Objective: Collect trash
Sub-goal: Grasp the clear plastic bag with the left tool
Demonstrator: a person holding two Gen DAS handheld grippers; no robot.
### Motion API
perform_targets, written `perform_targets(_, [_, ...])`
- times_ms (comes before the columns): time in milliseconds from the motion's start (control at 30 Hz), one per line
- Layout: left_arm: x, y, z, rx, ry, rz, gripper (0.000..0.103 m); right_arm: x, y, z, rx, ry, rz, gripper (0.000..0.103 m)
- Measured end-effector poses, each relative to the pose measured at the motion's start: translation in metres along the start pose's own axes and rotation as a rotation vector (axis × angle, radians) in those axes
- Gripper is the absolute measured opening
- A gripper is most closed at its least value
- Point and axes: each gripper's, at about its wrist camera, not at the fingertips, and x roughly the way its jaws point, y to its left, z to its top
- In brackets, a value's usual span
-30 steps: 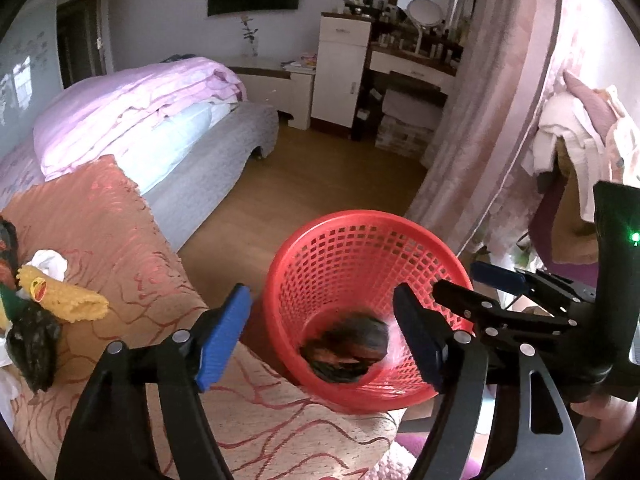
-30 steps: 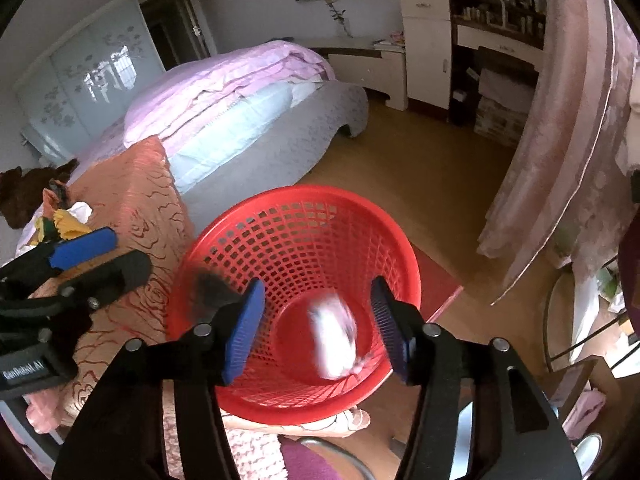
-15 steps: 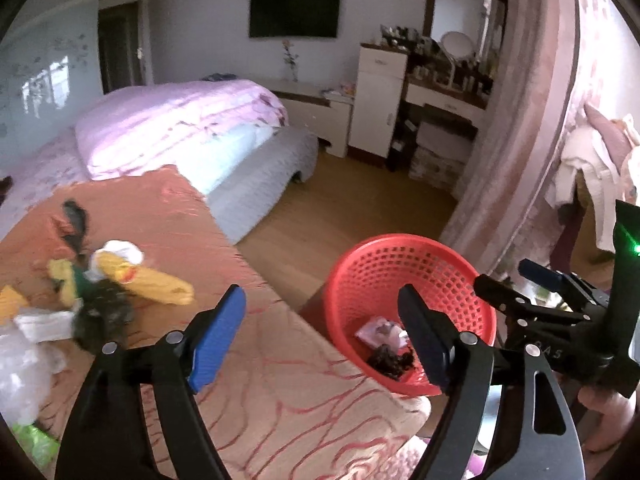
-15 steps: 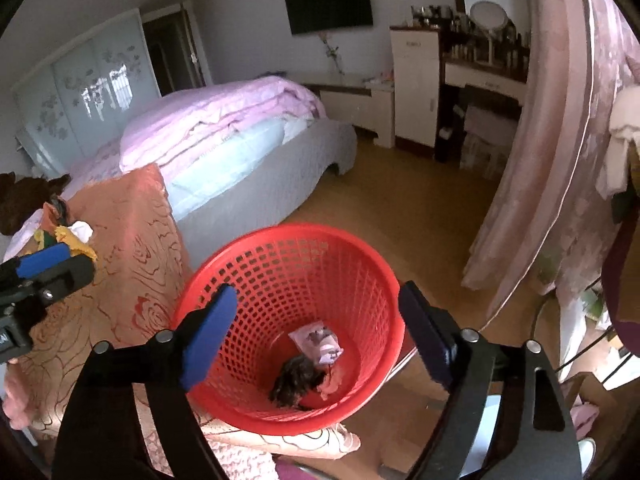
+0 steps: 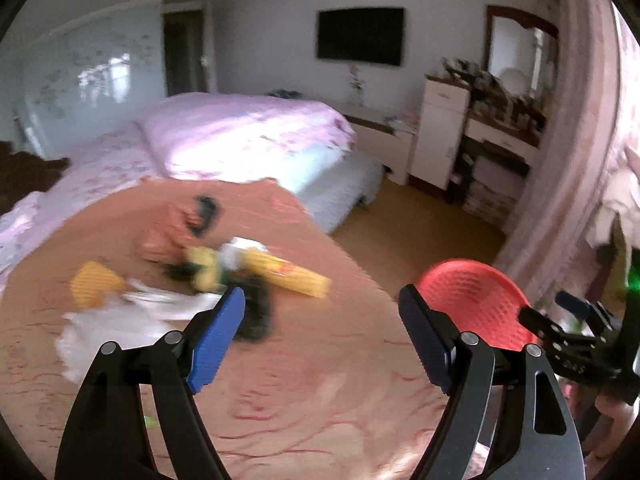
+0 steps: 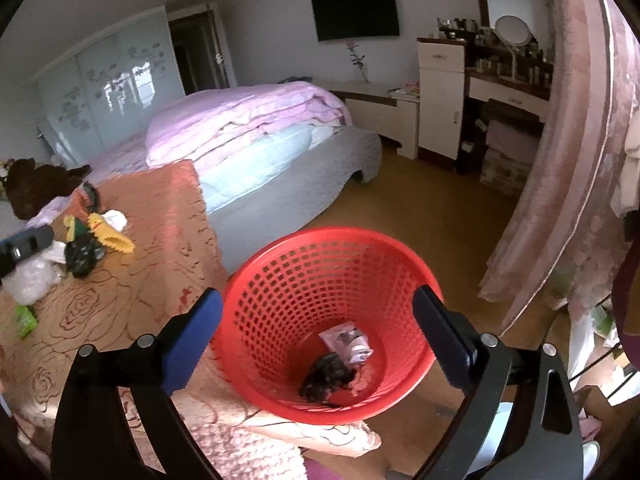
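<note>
Both sets of fingers released, nothing held: my left gripper (image 5: 322,340) over the rose-patterned orange worktop cloth (image 5: 320,392), my right gripper (image 6: 318,342) above the red plastic mesh basket (image 6: 280,272). A white wrapper (image 6: 347,342) and a dark clump (image 6: 326,374) lie in the basket; more mixed yellow, white and black trash (image 6: 86,244) sits on the worktop. Bedroom: pink-quilted bed (image 6: 248,120), wood floor (image 6: 420,208), wall TV (image 6: 356,8).

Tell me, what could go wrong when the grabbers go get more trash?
The red basket sits at the edge of the orange cloth, so a bump might tip it off. The trash pile is bunched together, so the open left gripper could catch several bits and drop some on the way.
</note>
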Motion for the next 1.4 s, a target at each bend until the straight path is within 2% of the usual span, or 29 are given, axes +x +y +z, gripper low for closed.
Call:
perform_targets(133, [-0.018,0.048,0.002,-0.083,-0.041,0.091,0.076,-0.003,0.009,0.0,-0.014,0.0,0.02,0.093])
perform_targets(233, [-0.024,0.085,-0.002,-0.147,-0.041,0.148,0.078,-0.003,0.012,-0.002,-0.016,-0.002,0.029,0.093])
perform_targets(300, [-0.022,0.102,-0.006,-0.172,-0.029,0.167,0.079,-0.003,0.015,-0.003,-0.02,0.003,0.036,0.093])
perform_targets(400, [-0.007,0.121,-0.015,-0.198,0.028,0.148,0.079,-0.001,0.021,-0.005,-0.03,0.016,0.046,0.093])
perform_targets(533, [0.016,0.131,-0.025,-0.243,0.096,0.117,0.079,0.002,0.028,-0.008,-0.039,0.032,0.059,0.093])
perform_targets(700, [0.028,0.137,-0.034,-0.27,0.111,0.107,0.078,0.007,0.043,-0.011,-0.07,0.052,0.09,0.093])
perform_targets(733, [0.029,0.139,-0.034,-0.279,0.111,0.104,0.074,0.009,0.046,-0.011,-0.076,0.055,0.093,0.093])
perform_targets(767, [0.03,0.141,-0.036,-0.283,0.113,0.101,0.064,0.01,0.05,-0.012,-0.083,0.058,0.096,0.093])
perform_targets(867, [0.03,0.146,-0.04,-0.301,0.111,0.094,0.052,0.013,0.063,-0.011,-0.108,0.057,0.107,0.093])
perform_targets(1067, [0.015,0.15,-0.038,-0.312,0.065,0.097,0.049,0.026,0.092,0.004,-0.167,0.032,0.124,0.093])
perform_targets(1300, [-0.024,0.15,-0.027,-0.308,-0.041,0.121,0.049,0.049,0.141,0.035,-0.277,0.002,0.161,0.092])
perform_targets(1400, [-0.031,0.15,-0.025,-0.31,-0.059,0.121,0.049,0.06,0.16,0.044,-0.321,0.011,0.181,0.087])
